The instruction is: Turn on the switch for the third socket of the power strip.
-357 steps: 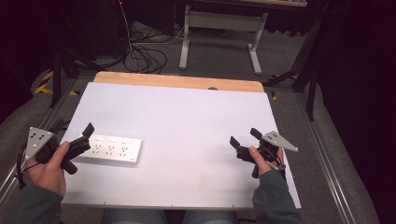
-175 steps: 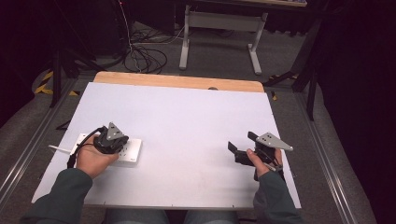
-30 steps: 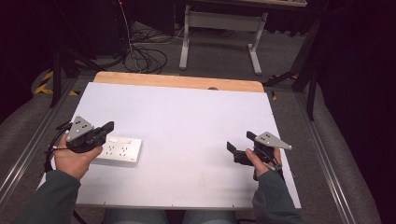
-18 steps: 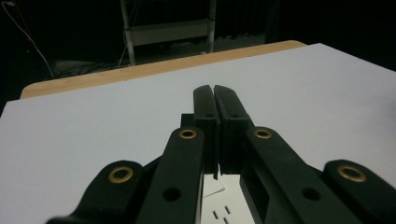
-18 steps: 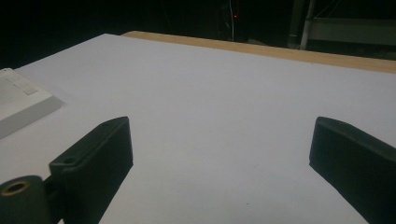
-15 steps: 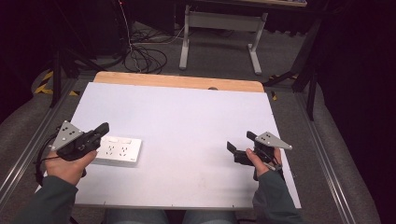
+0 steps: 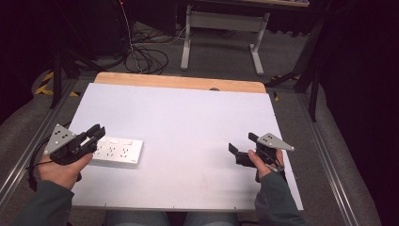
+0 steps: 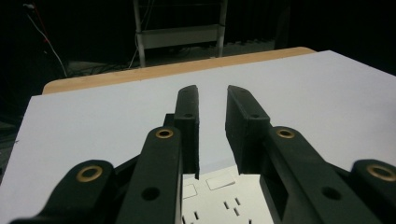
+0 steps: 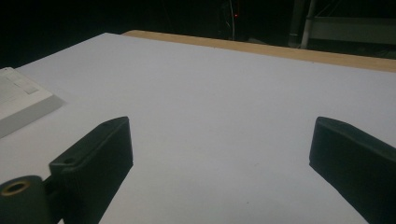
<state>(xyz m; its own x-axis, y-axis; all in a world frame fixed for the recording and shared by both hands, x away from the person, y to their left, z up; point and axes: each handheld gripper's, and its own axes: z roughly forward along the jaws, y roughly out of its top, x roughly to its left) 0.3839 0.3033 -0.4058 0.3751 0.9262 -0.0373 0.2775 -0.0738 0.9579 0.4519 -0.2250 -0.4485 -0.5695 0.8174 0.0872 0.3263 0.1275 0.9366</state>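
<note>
A white power strip lies flat at the left of the white table, sockets up. My left gripper hovers over the strip's left end, pointing towards the table's far right. Its jaws have just been opening and now stand a little apart with nothing between them. In the left gripper view the strip shows below the left gripper. My right gripper rests near the table's right edge, pointing left, jaws wide apart and empty. In the right gripper view, the right gripper looks over bare table, with the strip at far left.
A wooden strip runs along the table's far edge. Behind it on the floor are black cables and a grey metal stand. Metal rails flank both sides of the table.
The left hand has drifted a little to the left and towards the near edge, and its jaws have parted from shut to slightly apart. The right gripper and the strip have not moved.
</note>
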